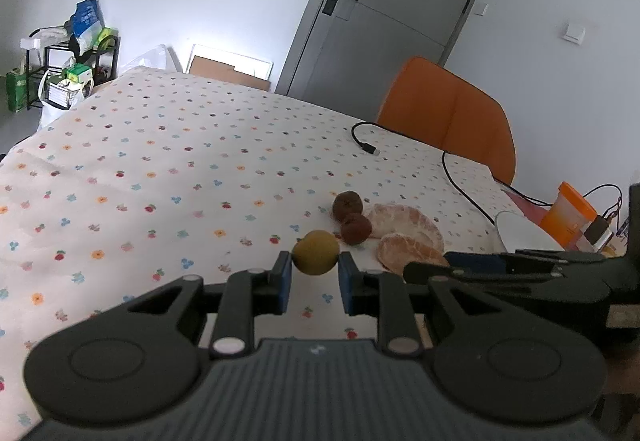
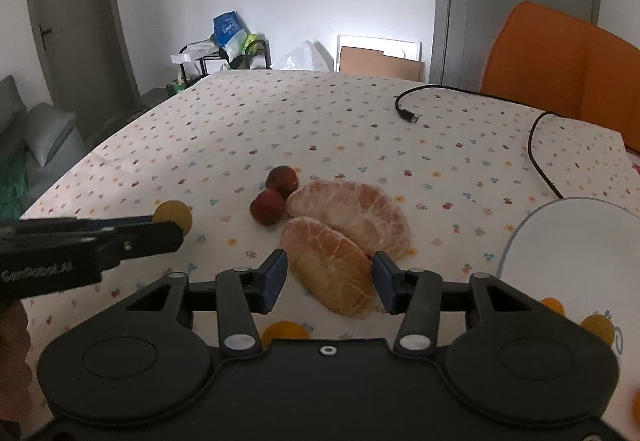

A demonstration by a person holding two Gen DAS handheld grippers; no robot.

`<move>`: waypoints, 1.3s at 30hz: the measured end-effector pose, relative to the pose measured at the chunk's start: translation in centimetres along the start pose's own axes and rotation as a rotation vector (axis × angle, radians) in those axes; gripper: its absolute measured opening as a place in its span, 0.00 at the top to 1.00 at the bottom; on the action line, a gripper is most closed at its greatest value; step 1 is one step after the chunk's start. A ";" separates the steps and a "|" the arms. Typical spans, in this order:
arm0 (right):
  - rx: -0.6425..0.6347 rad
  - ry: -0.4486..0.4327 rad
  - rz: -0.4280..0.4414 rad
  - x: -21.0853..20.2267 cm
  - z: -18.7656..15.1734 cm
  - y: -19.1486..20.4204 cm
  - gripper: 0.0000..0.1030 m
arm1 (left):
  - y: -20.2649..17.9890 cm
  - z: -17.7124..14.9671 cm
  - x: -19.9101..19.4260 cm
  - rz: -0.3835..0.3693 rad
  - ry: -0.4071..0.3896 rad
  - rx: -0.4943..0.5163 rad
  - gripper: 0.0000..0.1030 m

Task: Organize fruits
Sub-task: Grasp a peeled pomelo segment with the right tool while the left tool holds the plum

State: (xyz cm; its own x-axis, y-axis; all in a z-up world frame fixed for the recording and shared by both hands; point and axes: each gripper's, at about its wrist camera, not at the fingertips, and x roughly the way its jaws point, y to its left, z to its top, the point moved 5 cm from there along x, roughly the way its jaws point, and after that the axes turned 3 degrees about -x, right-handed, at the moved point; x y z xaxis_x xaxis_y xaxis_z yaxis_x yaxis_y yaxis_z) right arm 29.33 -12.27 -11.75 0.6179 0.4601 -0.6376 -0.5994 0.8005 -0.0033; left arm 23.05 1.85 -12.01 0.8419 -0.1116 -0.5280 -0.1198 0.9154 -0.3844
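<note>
Low in the frame's centre, our left gripper point(image 1: 316, 267) pinches the yellow fruit point(image 1: 315, 252) clear of the tablecloth point(image 1: 160, 161) (likely bound for the white bowl point(image 2: 568, 241)), while our right gripper point(image 2: 330, 273) straddles the nearer pomelo piece point(image 2: 332, 269), pad contact unclear.

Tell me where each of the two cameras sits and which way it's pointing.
Left wrist: sits on the left gripper, looking down along its fingers across the table; it is shut on a yellow fruit, and the right gripper pokes in.
Right wrist: sits on the right gripper, straddling the near pomelo segment; the left gripper enters.
Shared: two red fruits, plate, cable, orange chair.
</note>
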 end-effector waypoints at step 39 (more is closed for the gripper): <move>-0.009 -0.086 0.003 -3.3 0.5 0.0 0.69 | -1.3 0.5 -1.5 0.007 -0.026 0.031 0.78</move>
State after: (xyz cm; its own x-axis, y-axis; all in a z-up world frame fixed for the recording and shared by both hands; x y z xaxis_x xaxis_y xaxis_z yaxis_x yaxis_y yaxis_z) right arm 27.52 -13.56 -9.21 0.6574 0.4944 -0.5687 -0.6057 0.7957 -0.0085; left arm 22.20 1.00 -10.36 0.8544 -0.0957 -0.5107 -0.1097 0.9275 -0.3574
